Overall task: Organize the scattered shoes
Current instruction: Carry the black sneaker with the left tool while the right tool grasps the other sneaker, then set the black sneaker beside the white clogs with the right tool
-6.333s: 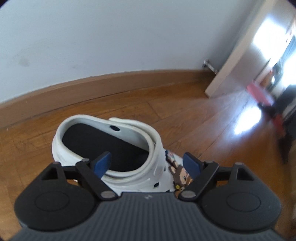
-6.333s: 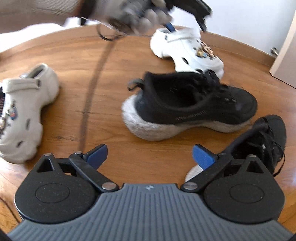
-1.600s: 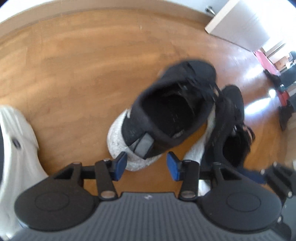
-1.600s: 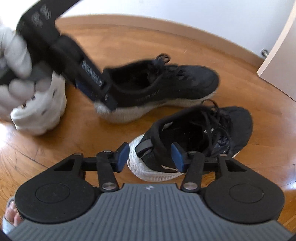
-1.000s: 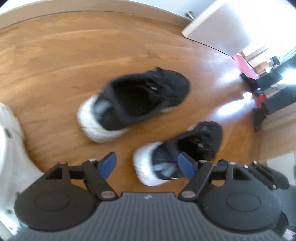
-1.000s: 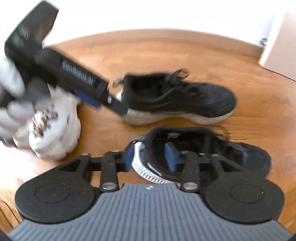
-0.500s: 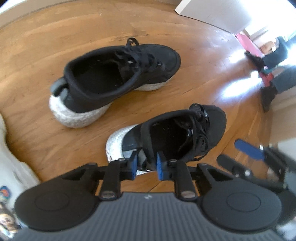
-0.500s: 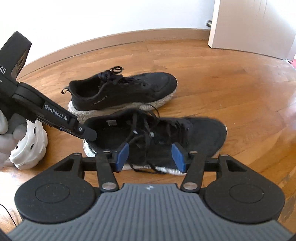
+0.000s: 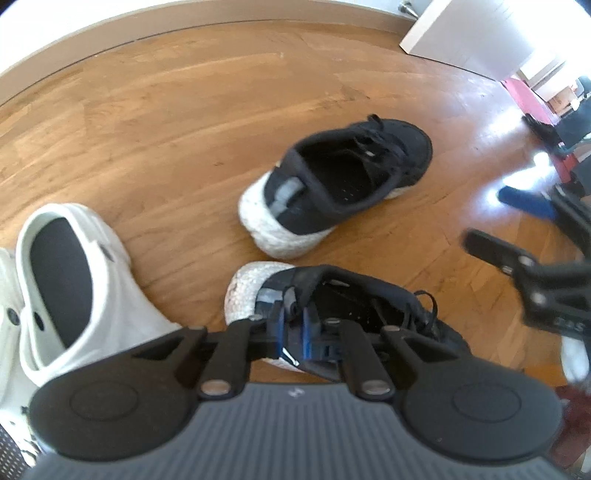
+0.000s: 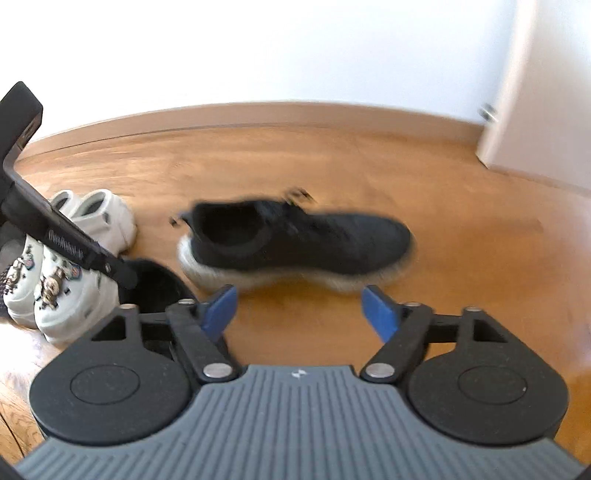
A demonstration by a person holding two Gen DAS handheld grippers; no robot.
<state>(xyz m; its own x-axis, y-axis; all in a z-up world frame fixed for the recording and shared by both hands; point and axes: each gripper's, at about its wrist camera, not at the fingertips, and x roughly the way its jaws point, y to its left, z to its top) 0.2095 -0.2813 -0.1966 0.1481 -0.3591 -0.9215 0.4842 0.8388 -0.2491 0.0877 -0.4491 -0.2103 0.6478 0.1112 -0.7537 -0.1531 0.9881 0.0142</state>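
The left gripper has its jaws clamped on the heel collar of the near black sneaker, the blue pads pinching the fabric rim just above the white speckled heel of its sole; the jaws have just been closing on that collar. This sneaker lies on the wooden floor with its toe pointing away to the right in the left wrist view.

The second black sneaker stands a little farther out on the floor, apart from the held one, heel toward the camera and toe toward the open white door. In the right wrist view the same shoe appears blurred, side on, with its white sole on the boards, between the gripper and the wooden skirting board along the white wall.

The right gripper has its jaws wide apart with nothing but bare floor between them; they have just been opening. It hangs short of the far sneaker without touching it.

A pair of white clogs with small charms on the uppers sits side by side toward the left of the floor, just beside the held sneaker's heel; one of the clogs shows its dark insole in the left wrist view.
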